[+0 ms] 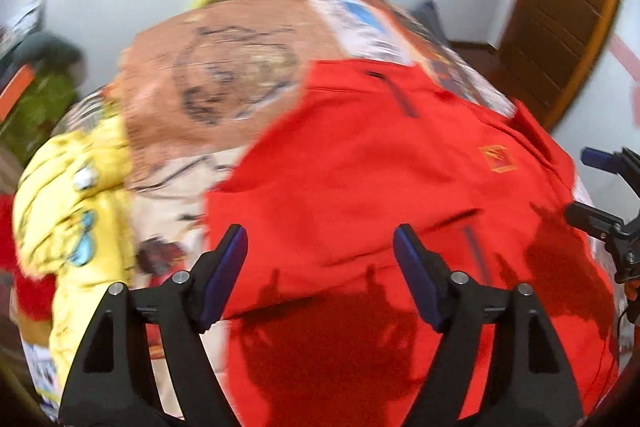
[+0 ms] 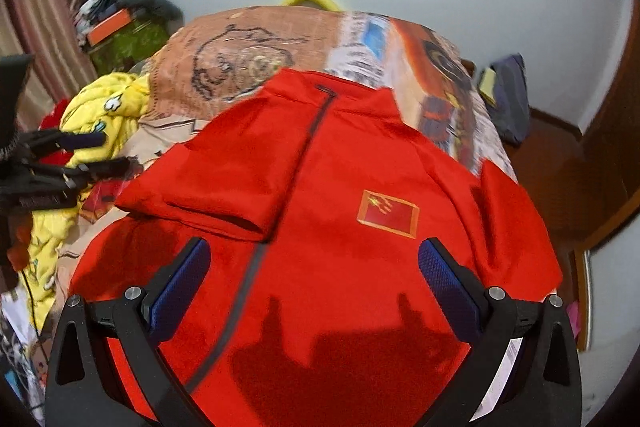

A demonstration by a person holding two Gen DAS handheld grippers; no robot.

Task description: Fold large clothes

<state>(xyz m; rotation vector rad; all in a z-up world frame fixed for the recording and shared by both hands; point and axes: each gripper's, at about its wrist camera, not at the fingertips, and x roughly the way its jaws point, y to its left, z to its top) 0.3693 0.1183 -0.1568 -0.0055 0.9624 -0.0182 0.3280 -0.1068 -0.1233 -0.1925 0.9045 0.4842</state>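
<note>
A red zip jacket (image 2: 340, 267) with a flag patch (image 2: 388, 213) lies spread on the bed, collar towards the wall. One sleeve (image 2: 216, 187) is folded across its chest up to the dark zip. In the left wrist view the same jacket (image 1: 380, 179) fills the lower right. My left gripper (image 1: 320, 235) hovers over the jacket's left part, open, with nothing between its blue pads. My right gripper (image 2: 314, 245) hangs over the jacket's lower front, open too and holding nothing. Each gripper also shows at the edge of the other view: the left gripper (image 2: 116, 151), the right gripper (image 1: 578, 183).
The bed cover (image 2: 248, 39) has a cartoon print. A crumpled yellow blanket (image 1: 72, 211) lies left of the jacket. Clutter and boxes (image 2: 116, 23) pile up at the back left. A dark bag (image 2: 508, 95) and a wooden door (image 1: 560, 15) stand to the right.
</note>
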